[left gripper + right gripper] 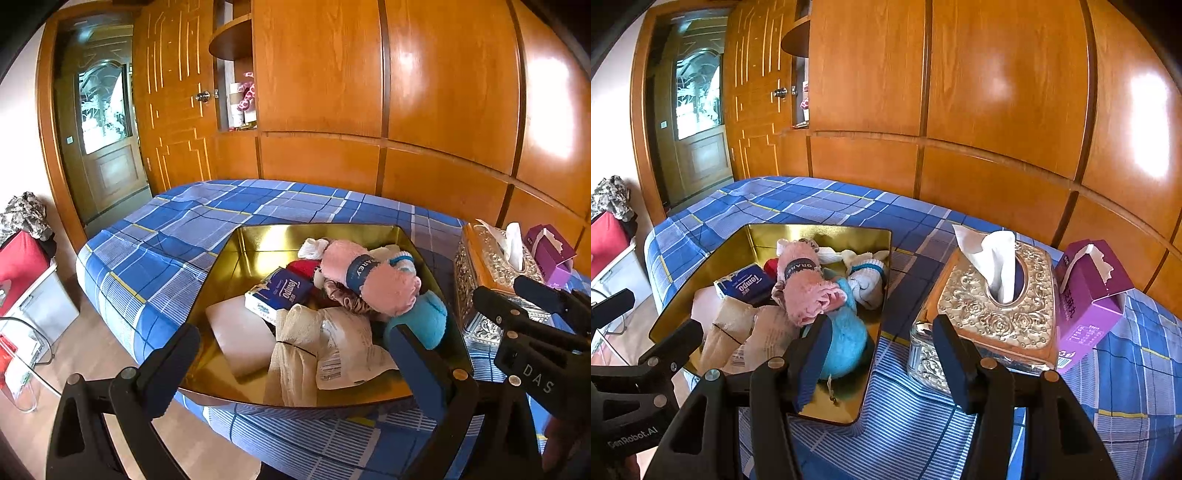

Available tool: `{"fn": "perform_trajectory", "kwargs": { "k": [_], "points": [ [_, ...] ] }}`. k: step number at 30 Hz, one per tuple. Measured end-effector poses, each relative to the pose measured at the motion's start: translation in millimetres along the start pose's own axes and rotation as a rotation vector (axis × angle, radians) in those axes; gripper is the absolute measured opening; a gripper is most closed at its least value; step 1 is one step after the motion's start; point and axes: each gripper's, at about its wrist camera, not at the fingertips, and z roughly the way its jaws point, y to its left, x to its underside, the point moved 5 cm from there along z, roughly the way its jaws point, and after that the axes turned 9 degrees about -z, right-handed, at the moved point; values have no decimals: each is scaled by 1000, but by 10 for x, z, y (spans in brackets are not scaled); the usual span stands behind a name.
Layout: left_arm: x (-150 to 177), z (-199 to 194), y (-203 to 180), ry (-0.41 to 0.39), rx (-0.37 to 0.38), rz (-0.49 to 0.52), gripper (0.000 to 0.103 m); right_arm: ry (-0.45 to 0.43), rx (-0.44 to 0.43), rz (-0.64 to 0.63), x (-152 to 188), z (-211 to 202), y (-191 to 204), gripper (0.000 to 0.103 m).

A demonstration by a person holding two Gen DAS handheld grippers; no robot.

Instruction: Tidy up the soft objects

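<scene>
Sorting step: you look to be between picks, with most soft things already in the gold tin [236,258] on the blue plaid bed [166,221].
Left gripper [295,354]: jaws spread wide and empty, hovering over the tin's near edge.
Right gripper [879,354]: jaws parted about halfway, nothing between them, over the gap between the tin's right wall and the ornate tissue box [993,306].
Pink roll [365,277]: it lies on top of the pile at the tin's right side, touching the blue plush [424,321].
Pink roll axis: its long axis runs from far-left to near-right, with the banded middle facing up.
Tissue pack [280,295]: it sits left of the roll, label up.
Beige cloth [321,347]: it is bundled at the tin's near side.
Advice: if you tidy the roll, close across its short width at the band, not along its length.
Risk: I judge the plush could snag on the tin's right wall.
</scene>
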Motion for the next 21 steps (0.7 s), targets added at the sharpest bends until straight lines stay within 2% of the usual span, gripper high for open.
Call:
{"fn": "perform_trajectory", "kwargs": {
  "k": [16, 21],
  "points": [
    [11, 29, -5, 15, -38, -7, 103, 4, -1, 0, 18, 4, 7, 57],
    [26, -29, -48, -18, -34, 16, 103, 9, -2, 7, 35, 6, -6, 57]
  ]
}}
